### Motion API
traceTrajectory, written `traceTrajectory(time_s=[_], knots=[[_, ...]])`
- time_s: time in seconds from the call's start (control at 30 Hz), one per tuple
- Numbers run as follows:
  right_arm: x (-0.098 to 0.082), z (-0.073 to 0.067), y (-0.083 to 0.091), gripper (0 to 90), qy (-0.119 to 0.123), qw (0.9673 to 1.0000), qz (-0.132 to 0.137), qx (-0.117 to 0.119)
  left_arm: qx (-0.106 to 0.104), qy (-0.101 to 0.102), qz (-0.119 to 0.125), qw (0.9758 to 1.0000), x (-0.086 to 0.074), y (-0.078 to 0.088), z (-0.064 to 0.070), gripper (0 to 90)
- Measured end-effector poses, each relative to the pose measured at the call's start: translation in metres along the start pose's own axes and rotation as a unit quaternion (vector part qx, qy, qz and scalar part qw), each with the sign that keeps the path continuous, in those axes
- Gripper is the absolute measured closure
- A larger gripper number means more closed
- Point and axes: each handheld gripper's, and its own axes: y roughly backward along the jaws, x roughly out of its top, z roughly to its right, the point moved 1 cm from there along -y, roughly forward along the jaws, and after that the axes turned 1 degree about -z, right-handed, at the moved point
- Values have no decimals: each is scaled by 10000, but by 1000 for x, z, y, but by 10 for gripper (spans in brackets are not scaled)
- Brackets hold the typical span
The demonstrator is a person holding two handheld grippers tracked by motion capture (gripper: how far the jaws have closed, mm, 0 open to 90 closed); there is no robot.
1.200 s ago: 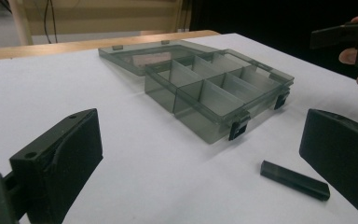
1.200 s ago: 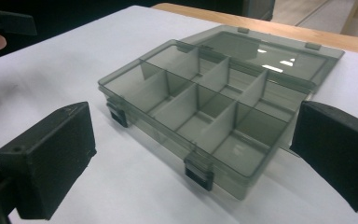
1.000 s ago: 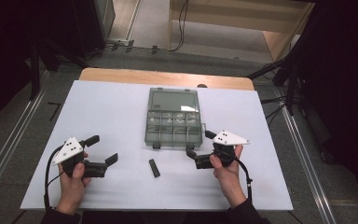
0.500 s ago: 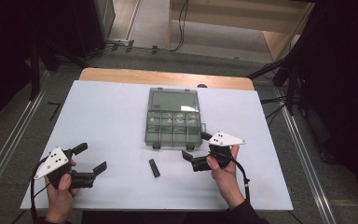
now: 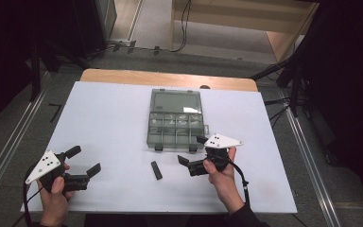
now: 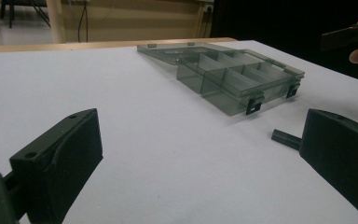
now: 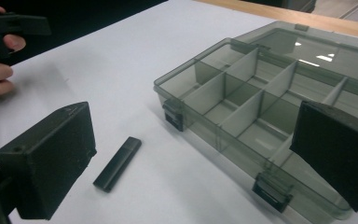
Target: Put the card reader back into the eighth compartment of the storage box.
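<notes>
High view: a person's two hands hold black tongs over a white-covered table [image 5: 123, 113], with a smoky clear plastic box [image 5: 175, 118] standing open near the middle, its lid laid back flat toward the far edge and its divided compartments facing up. The right gripper [image 5: 192, 150] hovers just in front of the box's near right corner, jaws spread wide and holding nothing. Between that gripper and the box's front, a small black stick [image 5: 156, 170] lies flat on the table, apart from both. The left gripper [image 5: 83, 160] sits near the table's front left corner, well apart from the box, its jaws likewise parted and empty. Right gripper view: the stick [image 7: 117, 163] lies between the two spread jaws, closer to the left one, just beside the box's latched front wall [image 7: 214, 135]. Left gripper view: the box [image 6: 233, 77] is seen farther off across bare table, the stick [image 6: 285, 138] partly hidden behind the right jaw.
</notes>
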Motion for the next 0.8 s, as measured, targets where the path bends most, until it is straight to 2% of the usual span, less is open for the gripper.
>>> traceTrajectory(time_s=[0.1, 0.4, 0.43, 0.47, 0.53, 0.57, 0.6, 0.67, 0.7, 0.8], knots=[[0, -5, -3, 34, 58, 10000, -33, 4, -1, -34, -21, 10000, -1, -1, 0, 0], [-1, -21, -15, 52, 229, 9988, -296, 321, -10, -30, 8, 10000, -3, -1, -1, 0], [-1, -23, -17, 85, 307, 9984, -349, 322, -9, -34, 7, 10000, -3, -1, -1, 0], [-1, -26, -18, 157, 330, 9984, -351, 290, -13, -36, 3, 10000, -3, -1, -1, 0], [-2, -28, -20, 225, 267, 9981, -319, 456, -24, -54, -1, 10000, -4, -1, -1, 0], [-2, -30, -21, 294, 244, 9976, -358, 533, -25, -57, -8, 10000, -4, -2, -1, 0], [-3, -31, -23, 361, 292, 9971, -401, 584, -25, -54, -9, 10000, -4, -2, -1, 0], [-5, -35, -27, 418, 402, 9960, -536, 597, -41, -41, 5, 10000, -4, -2, -1, 0], [-6, -36, -29, 486, 448, 9952, -583, 647, -41, -33, 4, 10000, -4, -2, -1, 0], [-10, -38, -35, 648, 476, 9919, -670, 968, -49, 3, 15, 10000, -5, -2, -2, 0]])
